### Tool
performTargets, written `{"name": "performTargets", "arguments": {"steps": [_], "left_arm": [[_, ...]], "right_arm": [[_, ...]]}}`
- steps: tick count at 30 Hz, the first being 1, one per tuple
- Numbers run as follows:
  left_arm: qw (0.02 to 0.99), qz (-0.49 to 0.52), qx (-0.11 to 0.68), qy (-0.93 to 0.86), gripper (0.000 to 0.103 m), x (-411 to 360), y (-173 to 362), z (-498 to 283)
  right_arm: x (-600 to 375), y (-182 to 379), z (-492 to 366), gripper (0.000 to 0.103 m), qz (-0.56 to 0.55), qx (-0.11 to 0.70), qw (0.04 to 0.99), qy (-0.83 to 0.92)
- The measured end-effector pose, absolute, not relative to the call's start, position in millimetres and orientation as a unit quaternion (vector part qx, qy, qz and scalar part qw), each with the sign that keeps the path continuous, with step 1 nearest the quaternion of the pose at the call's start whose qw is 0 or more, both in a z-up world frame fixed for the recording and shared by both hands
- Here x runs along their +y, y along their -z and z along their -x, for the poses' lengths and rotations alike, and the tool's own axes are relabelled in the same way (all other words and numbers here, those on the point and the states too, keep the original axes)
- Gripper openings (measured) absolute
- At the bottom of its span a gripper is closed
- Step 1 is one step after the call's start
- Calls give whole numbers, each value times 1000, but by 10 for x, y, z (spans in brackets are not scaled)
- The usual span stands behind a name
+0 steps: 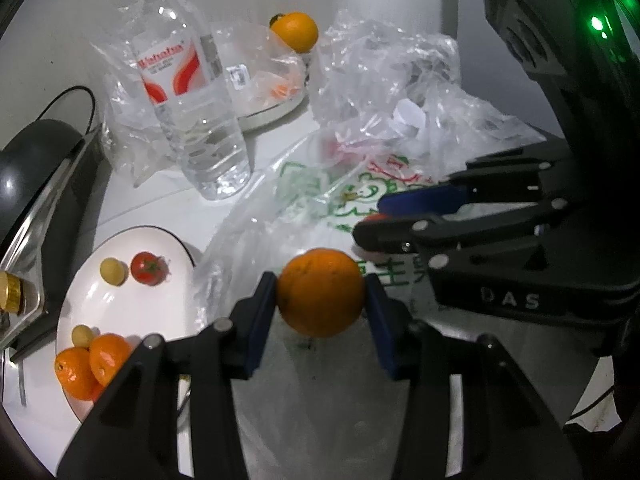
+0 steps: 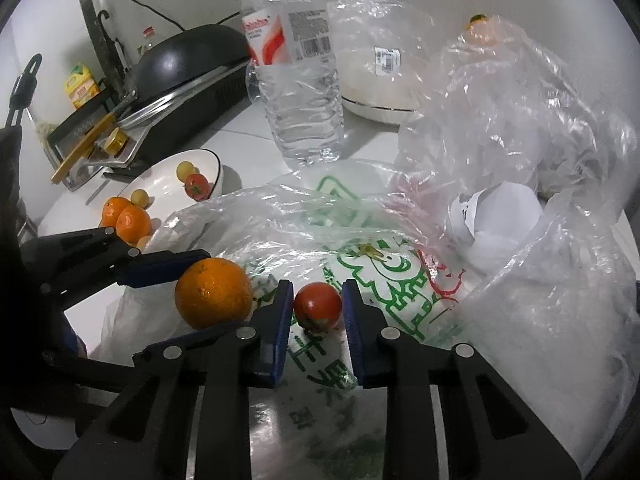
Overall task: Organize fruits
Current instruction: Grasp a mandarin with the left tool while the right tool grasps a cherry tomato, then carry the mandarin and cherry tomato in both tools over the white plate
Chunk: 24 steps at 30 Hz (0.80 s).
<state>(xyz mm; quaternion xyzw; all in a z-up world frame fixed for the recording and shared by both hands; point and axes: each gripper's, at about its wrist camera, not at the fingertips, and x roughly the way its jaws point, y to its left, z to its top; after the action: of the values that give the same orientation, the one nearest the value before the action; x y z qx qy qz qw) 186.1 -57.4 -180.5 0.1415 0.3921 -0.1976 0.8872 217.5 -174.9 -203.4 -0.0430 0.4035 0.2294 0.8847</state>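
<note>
My left gripper [image 1: 320, 292] is shut on an orange [image 1: 320, 292] and holds it above a printed plastic bag [image 1: 320, 196]. The same orange shows in the right wrist view [image 2: 214, 294]. My right gripper [image 2: 318, 308] is shut on a small red tomato [image 2: 318, 308] just right of the orange, over the same bag [image 2: 400, 288]. A white plate [image 1: 124, 304] at lower left holds two oranges [image 1: 92, 364], a red tomato [image 1: 149, 268] and two small yellow fruits [image 1: 113, 271]. Another orange [image 1: 295, 31] sits at the back.
A clear water bottle [image 1: 192, 92] stands behind the plate. Crumpled clear plastic bags [image 2: 500, 120] fill the right and back. A white round dish [image 2: 380, 92] lies under plastic at the back. A black pan on a rack [image 2: 188, 60] stands at the left.
</note>
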Motion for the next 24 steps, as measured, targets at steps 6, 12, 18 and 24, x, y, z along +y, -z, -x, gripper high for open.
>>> {"name": "performTargets", "arguments": {"steps": [6, 12, 18, 24], "left_arm": [[894, -138, 378, 198, 45, -528, 1692, -1752], [899, -135, 366, 196, 45, -469, 1607, -1633], [904, -128, 361, 189, 45, -380, 1559, -1584], [909, -125, 352, 185, 45, -308, 1488, -1546]], "right_arm": [[-1702, 1974, -2094, 22, 52, 398, 888, -224], [-1715, 2030, -2064, 22, 44, 408, 887, -212], [-1642, 2067, -2054, 35, 51, 421, 880, -215], [-1559, 2113, -2042, 35, 59, 431, 872, -224]]}}
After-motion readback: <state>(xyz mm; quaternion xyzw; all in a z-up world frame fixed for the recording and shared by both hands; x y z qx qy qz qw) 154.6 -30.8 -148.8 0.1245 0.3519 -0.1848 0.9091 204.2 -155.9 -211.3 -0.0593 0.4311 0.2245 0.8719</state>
